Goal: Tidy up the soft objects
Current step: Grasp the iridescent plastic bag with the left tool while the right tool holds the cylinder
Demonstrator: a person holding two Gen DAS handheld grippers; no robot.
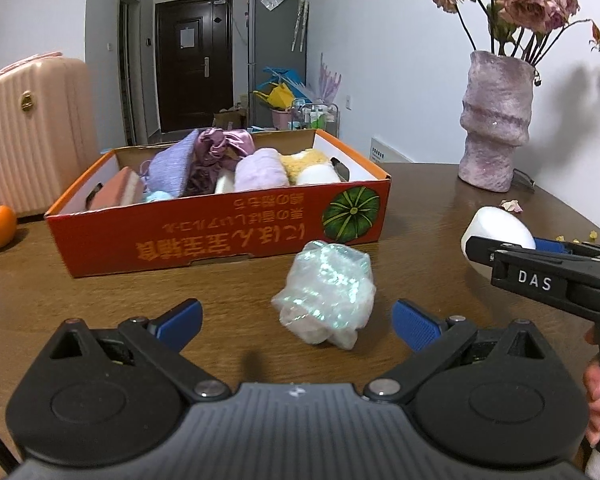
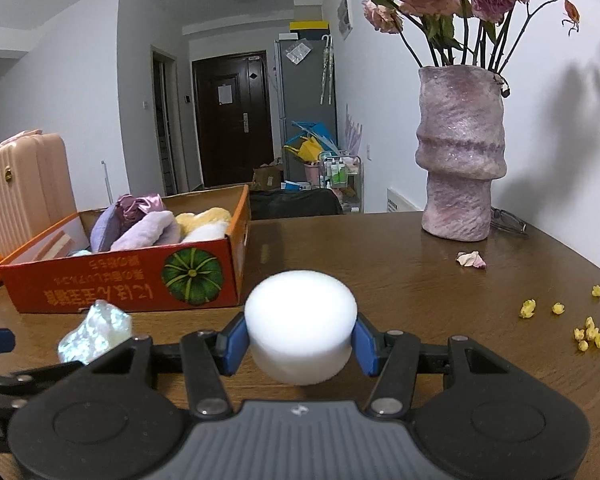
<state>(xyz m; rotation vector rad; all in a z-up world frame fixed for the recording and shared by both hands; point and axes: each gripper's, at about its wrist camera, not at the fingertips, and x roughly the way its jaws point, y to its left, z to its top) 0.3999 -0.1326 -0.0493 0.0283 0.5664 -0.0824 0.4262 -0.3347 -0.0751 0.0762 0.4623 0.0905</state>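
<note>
A white sponge [image 2: 300, 326] is gripped by the right gripper [image 2: 298, 340]. The left gripper [image 1: 296, 320] is spread wide around a shiny bundle [image 1: 324, 292], untouched, near the box [image 1: 220, 236].

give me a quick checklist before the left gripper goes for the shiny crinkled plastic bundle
1. Left gripper open: ok.
2. Iridescent crinkled plastic bundle between the blue pads, untouched: ok.
3. Right gripper gripping the white round foam puck: ok.
4. Right gripper clear of the bundle: ok.
5. Room in the orange cardboard box: cannot tell, it looks crowded.
</note>
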